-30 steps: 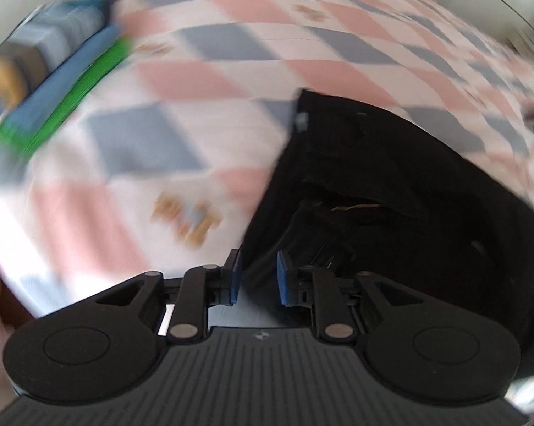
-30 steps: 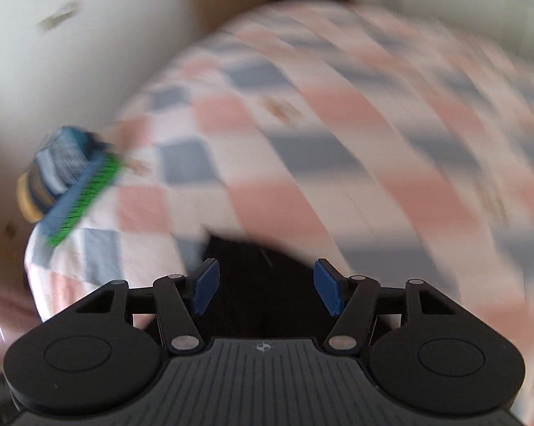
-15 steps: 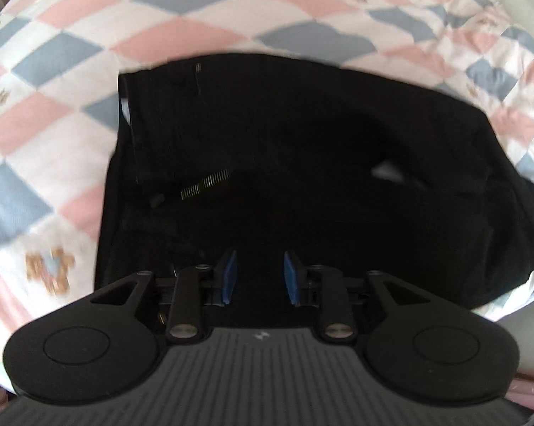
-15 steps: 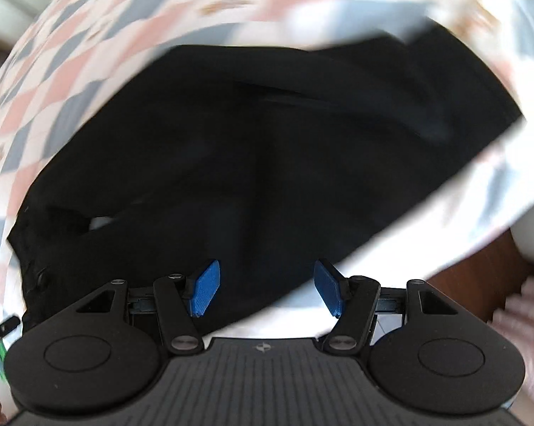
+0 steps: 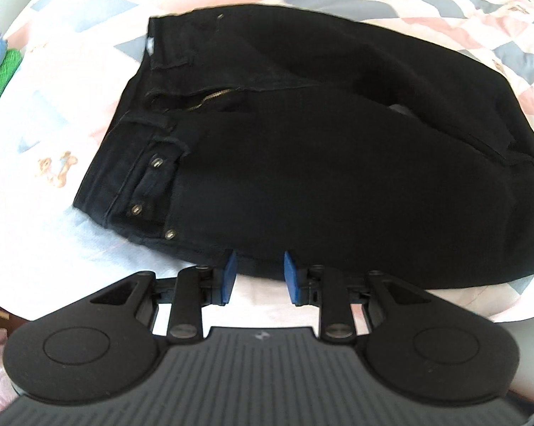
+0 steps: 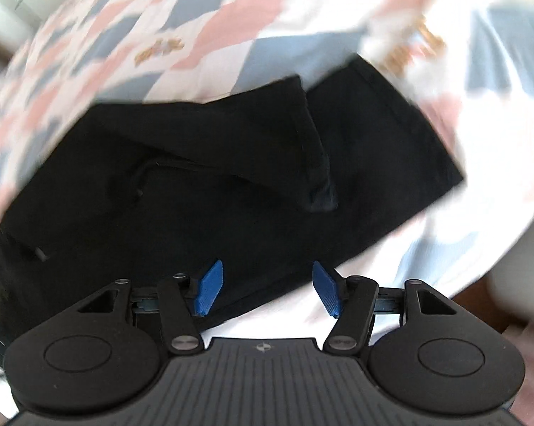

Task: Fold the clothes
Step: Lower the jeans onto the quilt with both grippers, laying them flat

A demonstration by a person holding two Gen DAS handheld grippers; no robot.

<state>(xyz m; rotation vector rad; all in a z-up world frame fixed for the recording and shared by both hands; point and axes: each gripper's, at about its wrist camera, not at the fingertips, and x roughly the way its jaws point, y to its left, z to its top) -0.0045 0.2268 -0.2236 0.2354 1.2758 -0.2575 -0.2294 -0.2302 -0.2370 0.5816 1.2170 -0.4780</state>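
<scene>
Now that both tongs have swung over from the quilt, the left tongs (image 5: 256, 277) hang released at the jeans' (image 5: 320, 177) near edge. The right tongs (image 6: 265, 293), closing but empty, hover over a leg, so a fold looks imminent.

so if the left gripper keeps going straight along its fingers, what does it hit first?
Most likely the near folded edge of the black jeans, just beyond the left gripper; depth is hard to judge.

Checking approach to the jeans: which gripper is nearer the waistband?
Left. The left gripper sits at the jeans' near edge beside the waistband; the right gripper, closing, empty, hovers by the legs.
</scene>
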